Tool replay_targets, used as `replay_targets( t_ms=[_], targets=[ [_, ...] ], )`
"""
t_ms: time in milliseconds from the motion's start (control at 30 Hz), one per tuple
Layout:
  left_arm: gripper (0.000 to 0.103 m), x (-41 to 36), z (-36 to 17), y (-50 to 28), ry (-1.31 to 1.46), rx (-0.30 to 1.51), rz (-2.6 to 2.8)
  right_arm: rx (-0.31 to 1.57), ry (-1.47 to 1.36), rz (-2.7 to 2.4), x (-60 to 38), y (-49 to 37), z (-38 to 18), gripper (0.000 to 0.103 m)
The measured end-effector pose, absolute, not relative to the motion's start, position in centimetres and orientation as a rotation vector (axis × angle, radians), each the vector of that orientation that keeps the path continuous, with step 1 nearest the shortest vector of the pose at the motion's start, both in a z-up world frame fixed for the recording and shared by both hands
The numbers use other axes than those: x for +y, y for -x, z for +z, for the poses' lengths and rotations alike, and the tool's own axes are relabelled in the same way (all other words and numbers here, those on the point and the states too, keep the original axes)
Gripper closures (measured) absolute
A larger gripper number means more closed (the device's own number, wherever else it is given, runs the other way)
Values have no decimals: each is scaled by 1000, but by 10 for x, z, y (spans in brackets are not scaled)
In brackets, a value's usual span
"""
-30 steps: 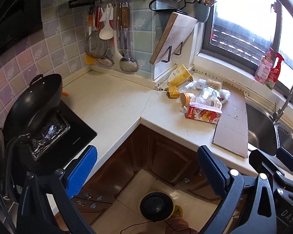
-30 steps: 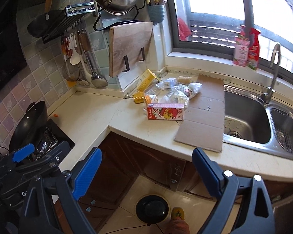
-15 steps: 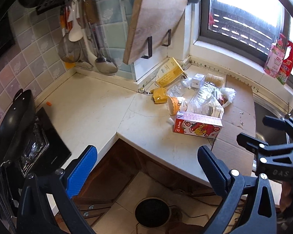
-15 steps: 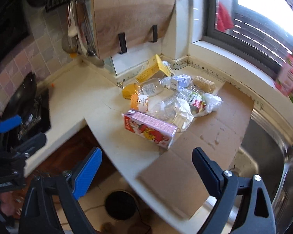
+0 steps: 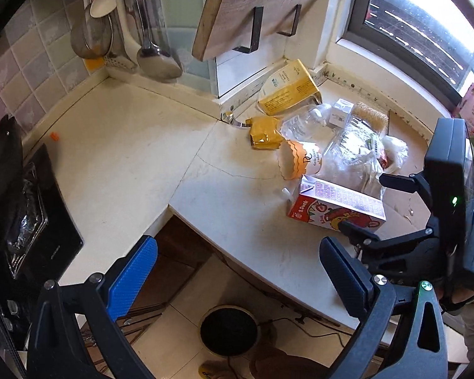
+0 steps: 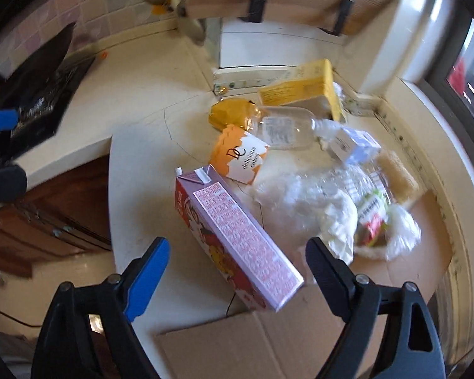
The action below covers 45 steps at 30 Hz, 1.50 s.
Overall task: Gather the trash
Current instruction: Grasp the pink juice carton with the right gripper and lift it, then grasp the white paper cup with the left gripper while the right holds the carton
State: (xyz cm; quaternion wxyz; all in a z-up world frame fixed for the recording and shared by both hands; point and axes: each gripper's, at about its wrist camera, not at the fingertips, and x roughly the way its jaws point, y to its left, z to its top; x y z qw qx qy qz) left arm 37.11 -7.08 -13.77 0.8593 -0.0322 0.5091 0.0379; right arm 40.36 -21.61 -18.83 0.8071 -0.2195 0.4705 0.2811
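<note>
- right gripper: jaws spread wide and empty, hovering over the near end of the pink drink carton; in the right wrist view that end lies between the two fingers, but whether they touch it cannot be told.
- pink drink carton: lies on its side on the bench, its spout end toward the orange paper cup, its other end just over the edge of the flattened cardboard sheet.
- left gripper: jaws released and empty, held out past the bench edge above the floor; the carton sits well ahead and to the right of them.
- trash pile: behind the carton lie the orange paper cup, a clear plastic bottle, a crumpled gold wrapper, a yellow box leaning against the wall corner, a small white box, and crumpled clear plastic bags; the pieces touch or overlap.
- surroundings: a wooden cutting board hangs in wall brackets above the pile; ladles and a strainer hang to its left; a black stove occupies the left end of the bench; a round black bin stands on the floor below the bench corner.
- the right gripper's body shows at the right edge of the left wrist view, beside the carton.
</note>
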Motion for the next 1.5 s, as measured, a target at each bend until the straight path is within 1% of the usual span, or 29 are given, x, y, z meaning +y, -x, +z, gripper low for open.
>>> replay_targets(
  t_ms=[67,133,167,233,267,300,400,533,667,933,1067,1133,1200,1267,1333,1367,1400,1433,1500],
  targets=[
    [1,-70,-142,-377,70,1075,83,1013,505,624,-210,-407,-196,16],
    [1,-69,-144,-382,67,1077,81,1033,530,650,-206,-410,-204,23],
    [1,-69,-144,-385,63,1076,82,1046,540,662,-204,-411,-208,31],
    [1,-71,-146,-392,49,1072,85,1036,580,652,-202,-411,-214,37],
    [1,-71,-146,-395,44,1070,86,1030,598,648,-202,-410,-216,48],
    [1,-72,-147,-399,34,1066,93,1034,594,658,-204,-410,-215,52],
    [1,-75,-148,-410,21,1062,103,1050,536,682,-210,-410,-211,60],
    [1,-80,-150,-426,17,1048,93,1047,453,674,-224,-405,-202,61],
    [1,-87,-153,-443,20,1044,72,1038,309,639,-250,-402,-184,61],
    [2,-105,-178,-490,98,1058,-26,1082,-61,462,-320,-416,-177,61],
    [10,-115,-194,-510,136,1065,-100,1102,-189,423,-341,-415,-183,61],
    [16,-119,-205,-520,154,1082,-128,1111,-233,422,-348,-414,-186,61],
    [26,-122,-215,-526,168,1109,-147,1110,-252,416,-353,-414,-186,61],
    [28,-126,-225,-530,165,1137,-142,1103,-263,413,-357,-412,-185,61],
    [36,-129,-237,-535,161,1168,-123,1100,-277,411,-361,-412,-184,61],
    [41,-129,-240,-535,185,1167,-144,1100,-281,411,-362,-412,-184,61],
    [52,-130,-241,-536,228,1169,-174,1100,-286,408,-362,-412,-184,61],
    [56,-130,-241,-537,250,1164,-193,1101,-291,408,-364,-411,-184,61],
    [78,-135,-238,-536,256,1148,-222,1103,-297,407,-364,-408,-185,61]
  ],
)
